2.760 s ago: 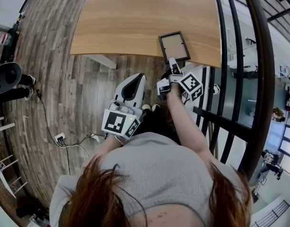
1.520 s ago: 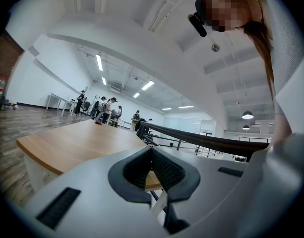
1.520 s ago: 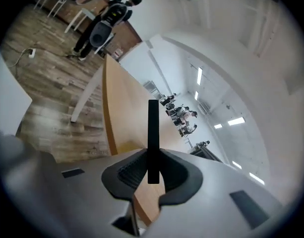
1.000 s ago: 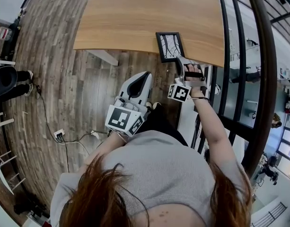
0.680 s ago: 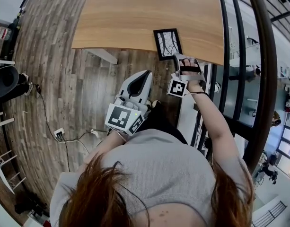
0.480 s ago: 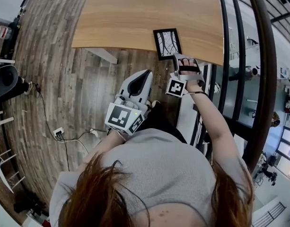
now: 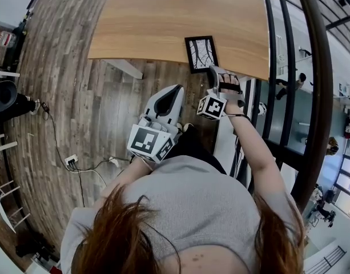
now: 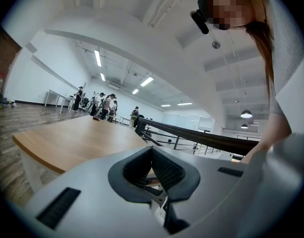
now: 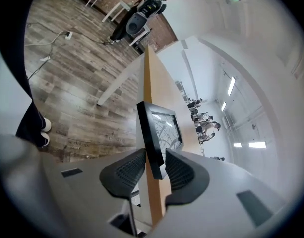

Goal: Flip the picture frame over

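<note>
The picture frame (image 7: 201, 53) is black and lies flat on the wooden table (image 7: 163, 21), close to its near edge, with a branch print facing up. My right gripper (image 7: 216, 72) is at the frame's near edge. In the right gripper view the frame (image 9: 164, 128) has its edge between the jaws of the right gripper (image 9: 155, 156). The left pad is against the frame and a thin gap shows at the right pad. My left gripper (image 7: 173, 91) hangs over the floor below the table edge, shut and empty. Its pads (image 8: 164, 170) meet, with the table (image 8: 77, 138) beyond.
A black railing (image 7: 277, 96) runs down the right side, close to my right arm. A white table leg (image 7: 124, 71) stands under the near edge. A power strip with cable (image 7: 72, 165) lies on the wooden floor at left. Distant people stand in the room (image 8: 104, 105).
The frame went from back side up to held on edge, then was laid flat with the print up. In the last second it barely shifted. My left gripper stayed put.
</note>
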`<state>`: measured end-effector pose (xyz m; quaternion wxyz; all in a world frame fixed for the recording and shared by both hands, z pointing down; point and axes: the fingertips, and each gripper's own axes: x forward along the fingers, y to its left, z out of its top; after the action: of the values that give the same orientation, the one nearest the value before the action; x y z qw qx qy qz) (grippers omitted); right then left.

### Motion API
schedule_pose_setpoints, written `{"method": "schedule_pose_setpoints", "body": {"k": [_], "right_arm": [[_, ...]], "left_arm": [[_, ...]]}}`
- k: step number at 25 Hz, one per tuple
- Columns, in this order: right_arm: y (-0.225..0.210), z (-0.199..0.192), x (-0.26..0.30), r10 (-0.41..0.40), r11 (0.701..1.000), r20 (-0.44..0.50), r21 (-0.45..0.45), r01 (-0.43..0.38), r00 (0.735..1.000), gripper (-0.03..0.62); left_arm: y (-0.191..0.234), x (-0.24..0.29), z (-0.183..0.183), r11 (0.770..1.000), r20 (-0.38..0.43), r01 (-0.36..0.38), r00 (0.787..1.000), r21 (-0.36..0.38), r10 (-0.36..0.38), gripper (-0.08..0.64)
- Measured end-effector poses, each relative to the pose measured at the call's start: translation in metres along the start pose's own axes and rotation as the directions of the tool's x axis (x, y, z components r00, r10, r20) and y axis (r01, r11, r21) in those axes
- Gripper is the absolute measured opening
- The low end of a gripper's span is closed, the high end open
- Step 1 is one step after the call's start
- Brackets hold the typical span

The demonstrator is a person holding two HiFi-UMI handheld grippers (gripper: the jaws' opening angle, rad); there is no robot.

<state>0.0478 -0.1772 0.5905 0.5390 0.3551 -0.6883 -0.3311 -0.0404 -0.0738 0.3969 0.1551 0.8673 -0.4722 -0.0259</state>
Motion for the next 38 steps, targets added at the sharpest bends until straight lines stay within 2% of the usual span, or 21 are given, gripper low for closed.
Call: {"method": "schedule_pose_setpoints", "body": {"k": [3, 7, 11, 13, 14, 15, 17, 19, 21, 23, 24, 26, 28, 31, 33, 38], "right_arm": [[-0.004, -0.005, -0.008, -0.007, 0.999, -0.008, 0.048, 0.007, 1.000, 0.112], [-0.016, -0.012, -0.022, -0.064, 0.988, 0.001, 0.137, 0.063, 0.998, 0.115], [-0.015, -0.016, -0.026, -0.048, 0.983, -0.001, 0.180, 0.047, 0.999, 0.115], [-0.022, -0.019, -0.034, -0.060, 0.970, -0.006, 0.234, 0.060, 0.998, 0.115], [-0.029, -0.021, -0.039, -0.076, 0.954, -0.009, 0.291, 0.075, 0.997, 0.115], [-0.039, -0.023, -0.045, -0.094, 0.927, -0.013, 0.364, 0.093, 0.995, 0.115], [-0.066, -0.026, -0.057, -0.135, 0.842, -0.016, 0.526, 0.123, 0.991, 0.114], [-0.100, -0.025, -0.074, -0.186, 0.726, 0.007, 0.675, 0.132, 0.983, 0.114], [-0.136, -0.016, -0.096, -0.254, 0.589, 0.061, 0.802, 0.104, 0.965, 0.114], [-0.173, -0.002, -0.123, -0.344, 0.458, 0.145, 0.888, 0.031, 0.928, 0.114], [-0.189, 0.005, -0.138, -0.394, 0.408, 0.187, 0.913, -0.010, 0.900, 0.114], [-0.217, 0.018, -0.162, -0.482, 0.337, 0.240, 0.938, -0.074, 0.843, 0.112], [-0.239, 0.024, -0.182, -0.546, 0.283, 0.239, 0.955, -0.092, 0.803, 0.112], [-0.252, 0.026, -0.204, -0.583, 0.221, 0.226, 0.968, -0.115, 0.780, 0.110], [-0.250, 0.030, -0.213, -0.579, 0.217, 0.250, 0.965, -0.149, 0.776, 0.102], [-0.243, 0.041, -0.226, -0.576, 0.261, 0.314, 0.946, -0.194, 0.755, 0.018]], "left_arm": [[-0.003, 0.002, -0.001, 1.000, -0.003, 0.004, 1.000, 0.005, -0.004, 0.005], [-0.009, 0.006, -0.004, 1.000, -0.008, 0.017, 1.000, 0.004, -0.017, 0.005], [-0.018, 0.009, -0.006, 0.999, -0.018, 0.042, 0.999, 0.016, -0.042, 0.006], [-0.022, 0.010, -0.002, 0.998, -0.009, 0.051, 0.999, 0.019, -0.051, 0.005], [-0.022, 0.010, 0.001, 0.998, -0.002, 0.054, 0.999, 0.022, -0.054, 0.006], [-0.021, 0.011, 0.003, 0.998, 0.007, 0.054, 0.998, 0.024, -0.054, 0.006], [-0.019, 0.012, 0.007, 0.998, 0.019, 0.051, 0.998, 0.027, -0.051, 0.005], [-0.017, 0.013, 0.012, 0.998, 0.030, 0.047, 0.998, 0.031, -0.047, 0.005], [-0.017, 0.014, 0.018, 0.998, 0.048, 0.046, 0.998, 0.035, -0.048, 0.006], [-0.020, 0.016, 0.027, 0.998, 0.069, 0.050, 0.996, 0.042, -0.053, 0.006], [-0.022, 0.016, 0.032, 0.997, 0.081, 0.053, 0.995, 0.048, -0.057, 0.006], [-0.025, 0.018, 0.042, 0.996, 0.106, 0.063, 0.992, 0.062, -0.069, 0.006], [-0.029, 0.019, 0.053, 0.995, 0.129, 0.074, 0.988, 0.073, -0.083, 0.006], [-0.038, 0.021, 0.065, 0.992, 0.155, 0.094, 0.982, 0.085, -0.106, 0.006], [-0.043, 0.021, 0.071, 0.990, 0.169, 0.104, 0.978, 0.094, -0.119, 0.005], [-0.045, 0.022, 0.077, 0.989, 0.185, 0.111, 0.974, 0.100, -0.128, 0.006]]}}
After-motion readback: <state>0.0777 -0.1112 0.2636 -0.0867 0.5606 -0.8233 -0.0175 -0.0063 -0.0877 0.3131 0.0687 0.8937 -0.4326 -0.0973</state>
